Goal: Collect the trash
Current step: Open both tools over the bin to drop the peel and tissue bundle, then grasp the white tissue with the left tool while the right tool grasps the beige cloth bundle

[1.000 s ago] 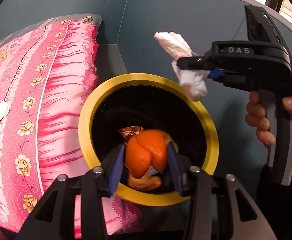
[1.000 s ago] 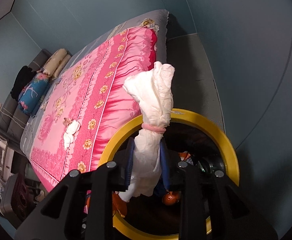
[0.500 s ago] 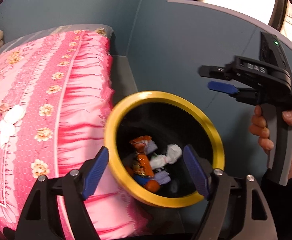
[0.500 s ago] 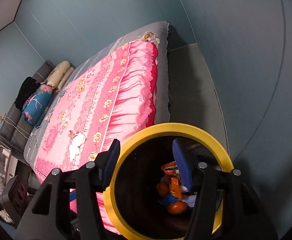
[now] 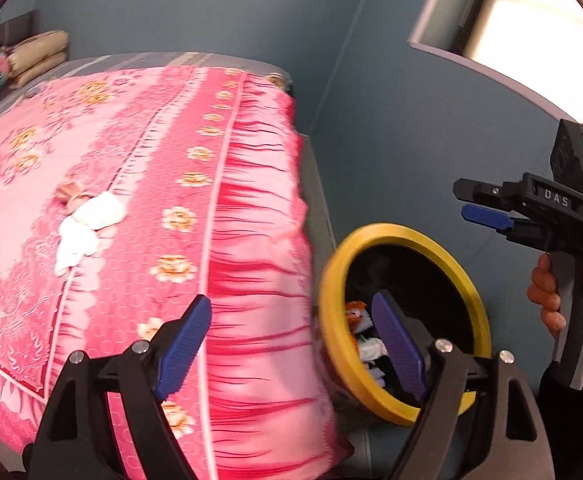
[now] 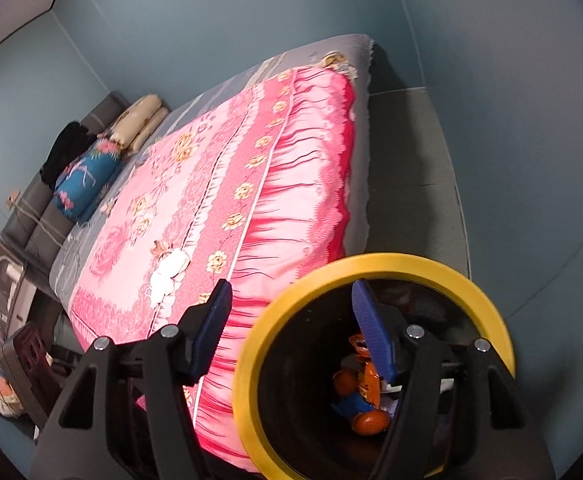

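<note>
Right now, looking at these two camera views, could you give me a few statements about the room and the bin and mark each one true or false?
1. The bin has a yellow rim and a dark inside. True.
2. The bin is empty. False: orange wrappers and white scraps lie in it.
3. A white wad lies on the pink bedspread. True.
4. The left gripper is clamped on an orange wrapper. False: its jaws are opening with nothing between them.
5. The right gripper holds a white cloth. False: its jaws are opening and nothing is between them.
6. The bin stands on the floor beside the bed. True.
</note>
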{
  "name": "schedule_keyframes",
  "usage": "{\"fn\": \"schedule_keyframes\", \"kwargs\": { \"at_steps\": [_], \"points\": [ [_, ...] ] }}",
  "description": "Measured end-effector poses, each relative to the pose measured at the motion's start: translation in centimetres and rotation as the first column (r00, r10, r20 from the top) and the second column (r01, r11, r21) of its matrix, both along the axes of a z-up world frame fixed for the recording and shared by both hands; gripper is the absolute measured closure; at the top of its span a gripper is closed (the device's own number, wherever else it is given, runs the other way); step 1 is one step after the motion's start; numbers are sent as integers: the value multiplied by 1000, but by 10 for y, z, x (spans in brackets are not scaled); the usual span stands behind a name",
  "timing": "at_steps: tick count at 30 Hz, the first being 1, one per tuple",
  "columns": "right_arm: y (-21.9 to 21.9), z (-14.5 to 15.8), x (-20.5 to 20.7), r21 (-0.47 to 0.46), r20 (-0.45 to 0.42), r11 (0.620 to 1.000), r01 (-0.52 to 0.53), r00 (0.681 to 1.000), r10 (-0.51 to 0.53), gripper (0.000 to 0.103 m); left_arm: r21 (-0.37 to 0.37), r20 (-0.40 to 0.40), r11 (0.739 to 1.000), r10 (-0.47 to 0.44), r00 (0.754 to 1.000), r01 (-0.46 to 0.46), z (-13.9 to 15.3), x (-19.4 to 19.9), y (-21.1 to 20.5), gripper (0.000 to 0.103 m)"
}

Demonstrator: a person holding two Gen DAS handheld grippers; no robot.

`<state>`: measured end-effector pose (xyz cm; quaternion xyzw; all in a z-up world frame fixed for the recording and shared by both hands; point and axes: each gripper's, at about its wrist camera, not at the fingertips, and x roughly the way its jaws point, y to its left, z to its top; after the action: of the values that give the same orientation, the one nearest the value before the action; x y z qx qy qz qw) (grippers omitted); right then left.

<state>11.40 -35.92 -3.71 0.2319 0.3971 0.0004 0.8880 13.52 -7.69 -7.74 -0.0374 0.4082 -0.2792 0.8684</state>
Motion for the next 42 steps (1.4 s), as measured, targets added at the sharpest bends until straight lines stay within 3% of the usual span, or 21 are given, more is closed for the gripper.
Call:
{"fn": "schedule_keyframes", "kwargs": {
  "at_steps": [10, 22, 31, 42],
  "points": [
    [62, -3, 63, -41, -34, 988, -152, 988, 151, 40, -8, -19, 992, 128, 992, -128, -9, 25, 59, 22],
    [141, -22, 147, -46, -89, 943, -330, 941, 325, 39, 28, -49, 961, 278, 959, -277, -28, 69, 125, 21],
    [204, -49, 218, -71, -173, 891, -448, 885, 432, 39, 55, -100, 936, 351, 931, -347, -53, 114, 158, 21],
    [291, -103, 321, -62, -326, 806, -588, 775, 541, 39, 43, -144, 915, 402, 904, -400, -82, 174, 173, 21]
  ]
}}
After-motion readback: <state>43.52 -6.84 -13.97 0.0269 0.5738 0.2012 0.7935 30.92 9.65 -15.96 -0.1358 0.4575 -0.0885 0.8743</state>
